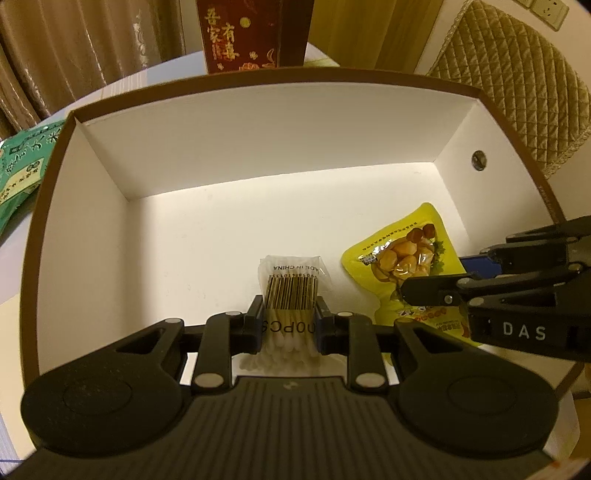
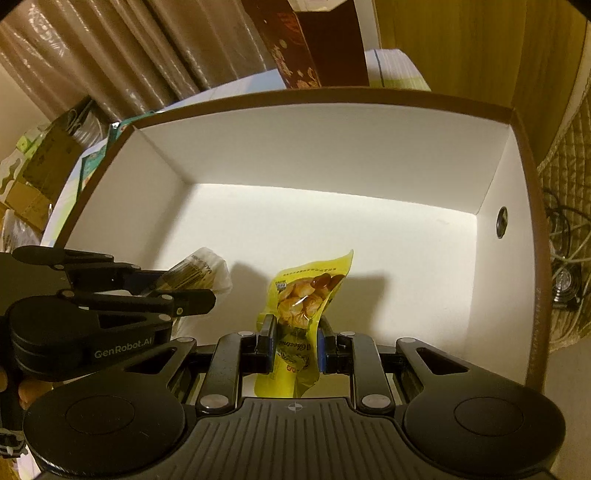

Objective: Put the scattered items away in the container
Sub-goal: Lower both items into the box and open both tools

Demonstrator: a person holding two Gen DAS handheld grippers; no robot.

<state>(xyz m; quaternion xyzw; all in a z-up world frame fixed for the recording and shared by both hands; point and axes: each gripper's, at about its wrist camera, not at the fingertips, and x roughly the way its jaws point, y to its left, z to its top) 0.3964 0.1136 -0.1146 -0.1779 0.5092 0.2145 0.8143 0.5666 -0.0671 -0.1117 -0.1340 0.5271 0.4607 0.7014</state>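
Left wrist view: the left gripper (image 1: 290,325) has its jaws clamped on one crinkly clear plastic packet of cotton swabs (image 1: 291,288), barcode uppermost, held inside the rectangular cardboard box (image 1: 258,129), smooth white within and brown at the rim. The right gripper (image 2: 295,345) has its jaws clamped on one glossy yellow chestnut pouch (image 2: 306,291), also inside the box. On the bench beyond stand one dark red gift box (image 1: 243,33) and one green packet (image 1: 22,166). One metal eyelet (image 1: 479,160) pierces the right wall.
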